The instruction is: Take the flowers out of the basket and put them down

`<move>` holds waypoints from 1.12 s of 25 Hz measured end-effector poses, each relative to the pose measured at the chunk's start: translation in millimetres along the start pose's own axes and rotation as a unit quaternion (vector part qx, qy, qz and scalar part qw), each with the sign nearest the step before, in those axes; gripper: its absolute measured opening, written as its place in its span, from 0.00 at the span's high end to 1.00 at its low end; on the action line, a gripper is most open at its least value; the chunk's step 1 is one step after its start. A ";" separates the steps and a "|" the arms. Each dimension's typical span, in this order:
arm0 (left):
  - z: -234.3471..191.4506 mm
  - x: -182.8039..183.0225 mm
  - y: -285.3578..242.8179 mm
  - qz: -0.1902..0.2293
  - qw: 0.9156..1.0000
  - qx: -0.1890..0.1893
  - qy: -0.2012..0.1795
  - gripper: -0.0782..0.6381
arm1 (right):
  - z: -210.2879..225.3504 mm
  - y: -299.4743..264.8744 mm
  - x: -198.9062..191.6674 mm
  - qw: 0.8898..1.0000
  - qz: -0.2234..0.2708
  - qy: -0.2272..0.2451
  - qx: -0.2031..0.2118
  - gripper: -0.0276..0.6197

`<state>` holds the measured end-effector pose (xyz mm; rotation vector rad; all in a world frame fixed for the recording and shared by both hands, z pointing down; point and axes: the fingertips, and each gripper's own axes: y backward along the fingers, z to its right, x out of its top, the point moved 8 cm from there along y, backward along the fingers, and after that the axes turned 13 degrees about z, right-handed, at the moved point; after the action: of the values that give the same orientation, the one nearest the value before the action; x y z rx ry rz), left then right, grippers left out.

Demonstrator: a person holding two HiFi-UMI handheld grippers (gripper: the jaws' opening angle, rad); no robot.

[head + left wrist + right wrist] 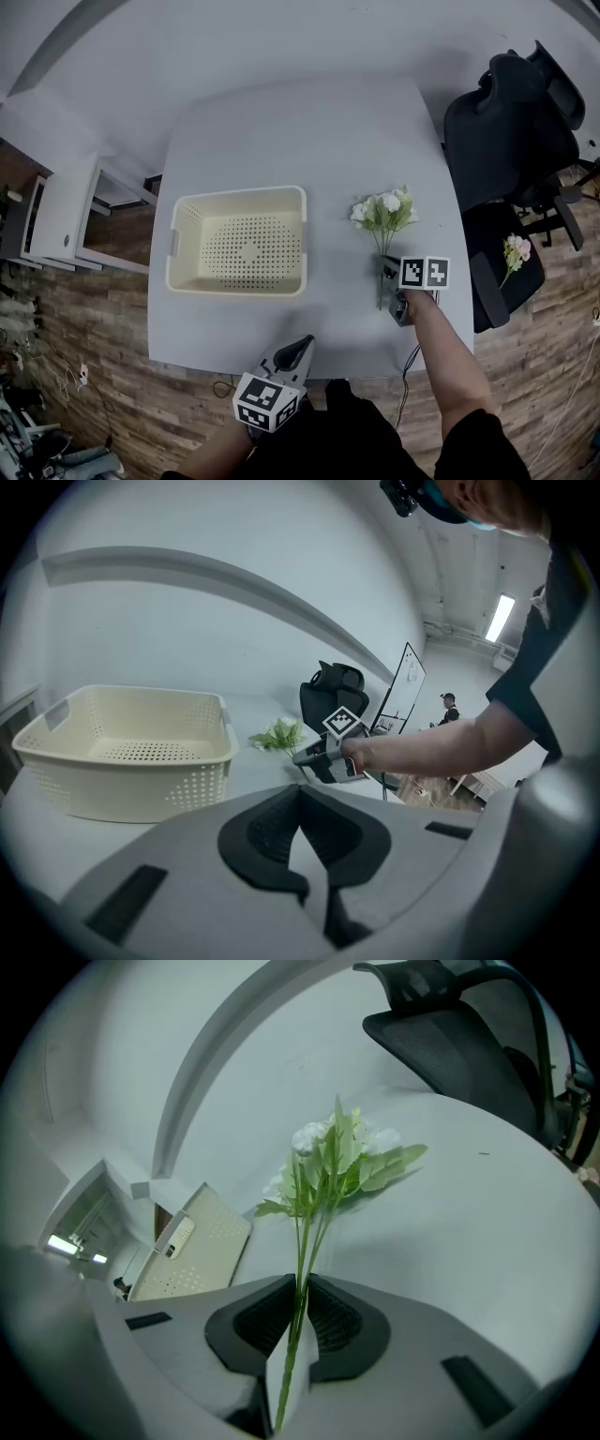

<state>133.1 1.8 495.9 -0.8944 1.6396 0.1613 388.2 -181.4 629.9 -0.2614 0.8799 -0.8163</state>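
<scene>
A bunch of white flowers with green leaves [384, 211] lies low over the grey table [309, 131], to the right of the basket. My right gripper [387, 270] is shut on its thin green stems; in the right gripper view the stems [302, 1269] run between the pads and the blooms [337, 1152] fan out ahead. The cream perforated basket [239, 194] stands left of centre and holds nothing. At the table's front edge my left gripper [302, 345] is shut and holds nothing. The left gripper view shows the basket [122, 761], the flowers [278, 735] and the right gripper [314, 754].
A black office chair [511, 122] stands off the table's right side, with a second small bunch of flowers [516, 251] on its seat. A white cabinet [66, 206] is off the left edge. Wooden floor surrounds the table.
</scene>
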 end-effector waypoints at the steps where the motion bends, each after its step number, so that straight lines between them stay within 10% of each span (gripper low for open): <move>1: 0.8 -0.9 1.4 0.000 1.000 0.001 0.000 0.88 | -0.1 0.1 -0.6 1.000 -0.002 0.006 -0.003 0.90; 28: 23.7 -5.4 48.5 0.024 1.000 0.006 -0.014 0.88 | -12.4 28.7 -5.0 0.997 0.003 0.070 -0.044 0.57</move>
<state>121.4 51.1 476.5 -0.8410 1.6342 0.1965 391.9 -157.0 610.2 -0.2813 1.0492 -0.7970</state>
